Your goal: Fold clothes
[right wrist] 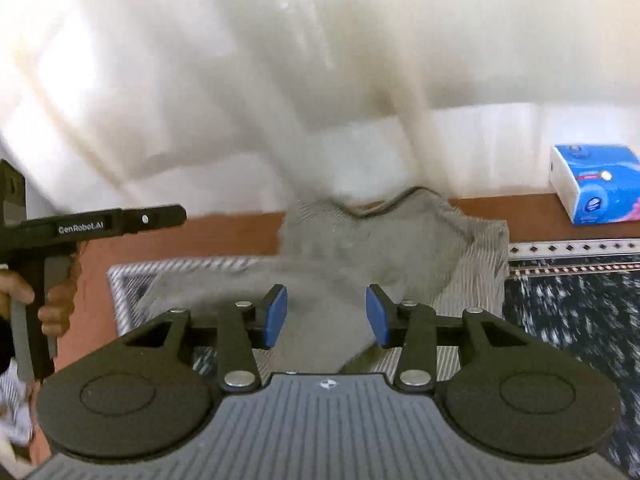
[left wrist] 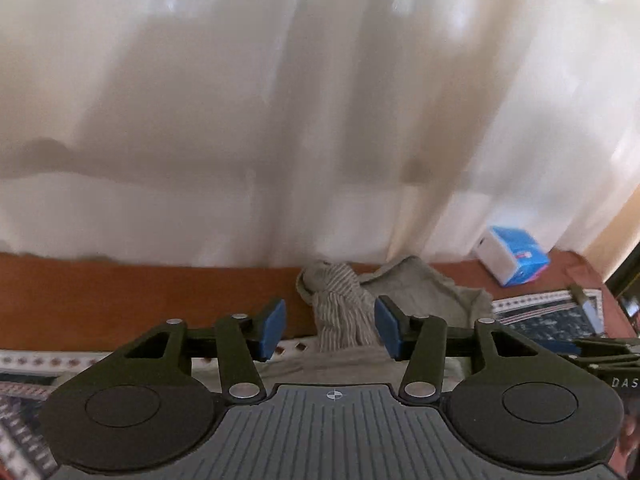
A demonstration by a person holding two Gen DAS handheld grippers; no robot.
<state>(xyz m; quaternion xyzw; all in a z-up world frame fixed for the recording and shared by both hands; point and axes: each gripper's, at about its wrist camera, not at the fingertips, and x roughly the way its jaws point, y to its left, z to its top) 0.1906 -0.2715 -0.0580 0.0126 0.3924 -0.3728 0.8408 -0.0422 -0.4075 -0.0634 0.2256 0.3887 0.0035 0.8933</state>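
The left gripper (left wrist: 330, 327) has its jaws spread wide, its blue pads (left wrist: 273, 328) facing each other with nothing between them. The right gripper (right wrist: 326, 315) is likewise spread wide and empty, pads (right wrist: 276, 314) apart. In the right wrist view, the person's left hand (right wrist: 56, 300) wraps the left gripper's handle at the frame's left edge.

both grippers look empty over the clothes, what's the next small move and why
Probably lower the right gripper onto the near edge of the grey garment and close on it. Both the right and the left gripper are open and hold nothing, and the garment lies crumpled on the striped cloth, still unfolded.
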